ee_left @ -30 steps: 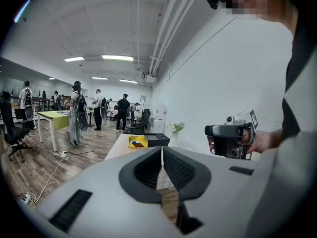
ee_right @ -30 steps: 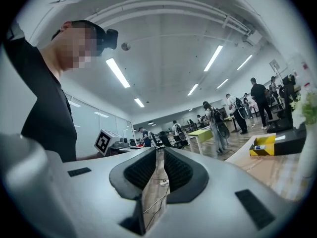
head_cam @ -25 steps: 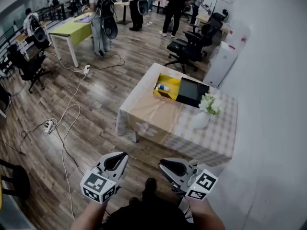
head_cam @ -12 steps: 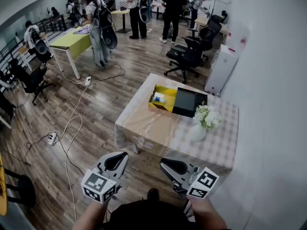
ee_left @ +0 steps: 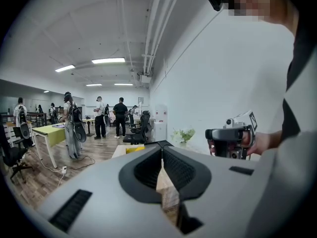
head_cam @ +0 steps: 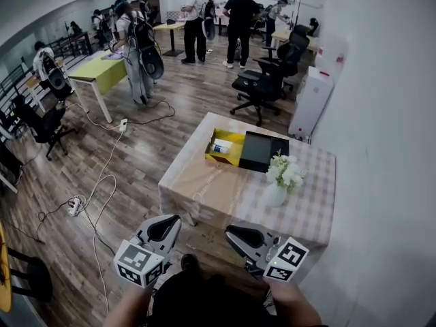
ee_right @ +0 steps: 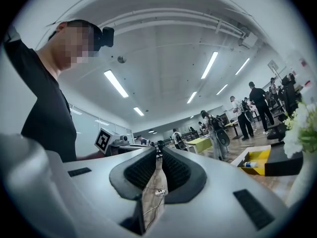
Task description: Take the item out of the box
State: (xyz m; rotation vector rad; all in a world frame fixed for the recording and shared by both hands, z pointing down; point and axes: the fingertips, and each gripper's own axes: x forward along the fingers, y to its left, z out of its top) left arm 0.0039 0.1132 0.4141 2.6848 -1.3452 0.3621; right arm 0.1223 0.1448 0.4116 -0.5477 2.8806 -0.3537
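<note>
Table (head_cam: pixel 204 189) nearer now; vase of flowers (head_cam: pixel 276 195) stands before box (head_cam: pixel 235 157).

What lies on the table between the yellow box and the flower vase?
The black lid, lying flat right beside the yellow box; the head view shows it.

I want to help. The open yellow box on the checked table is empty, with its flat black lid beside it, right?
Not empty: the head view shows a small white-and-blue item lying inside the open yellow box. It does sit on the checked table, its flat black lid beside it.
</note>
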